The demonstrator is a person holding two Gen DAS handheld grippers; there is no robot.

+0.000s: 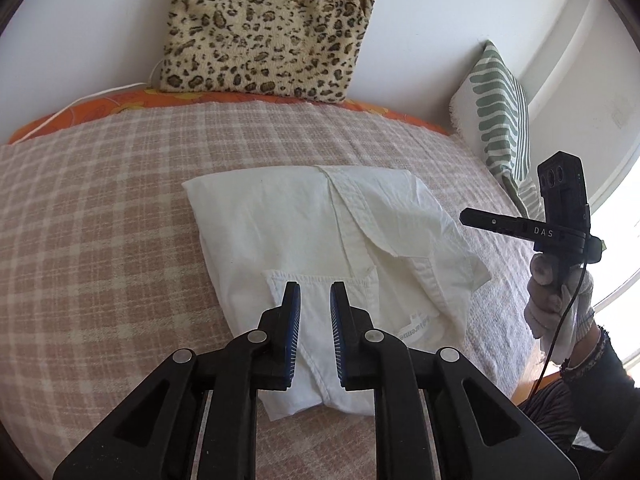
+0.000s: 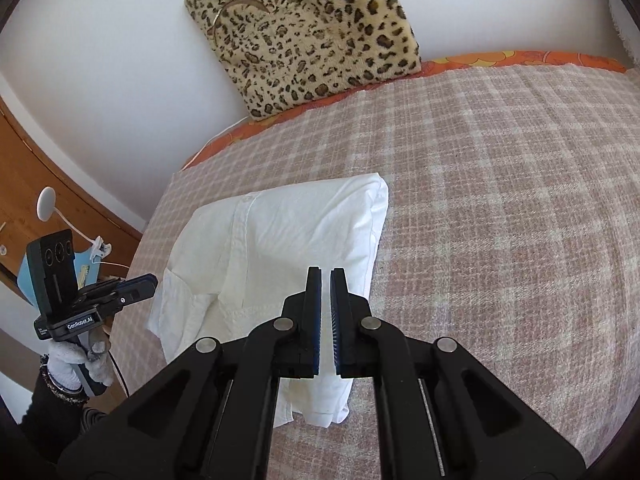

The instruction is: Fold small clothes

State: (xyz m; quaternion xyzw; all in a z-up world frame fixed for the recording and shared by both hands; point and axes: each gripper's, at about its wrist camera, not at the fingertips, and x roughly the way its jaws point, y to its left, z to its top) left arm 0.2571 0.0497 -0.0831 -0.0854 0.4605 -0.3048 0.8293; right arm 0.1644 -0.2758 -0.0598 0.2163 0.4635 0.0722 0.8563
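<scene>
A white shirt [image 1: 320, 240] lies folded into a rough rectangle on the checked pink bedspread [image 1: 100, 220]; it also shows in the right wrist view [image 2: 288, 240]. My left gripper [image 1: 315, 292] hovers over the shirt's near part, jaws a little apart and empty. My right gripper [image 2: 325, 276] hovers over the shirt's right edge, jaws nearly closed with a thin gap and nothing between them. The right gripper also shows in the left wrist view [image 1: 468, 216], held up to the right of the shirt. The left gripper shows in the right wrist view [image 2: 148, 284], held left of the shirt.
A leopard-print cushion [image 1: 264, 28] leans on the white wall behind the bed. A green-striped pillow [image 1: 500, 108] stands at the right end. An orange sheet edge [image 1: 120, 100] shows at the back. A wooden cabinet [image 2: 48, 184] and white lamp [image 2: 46, 204] stand beside the bed.
</scene>
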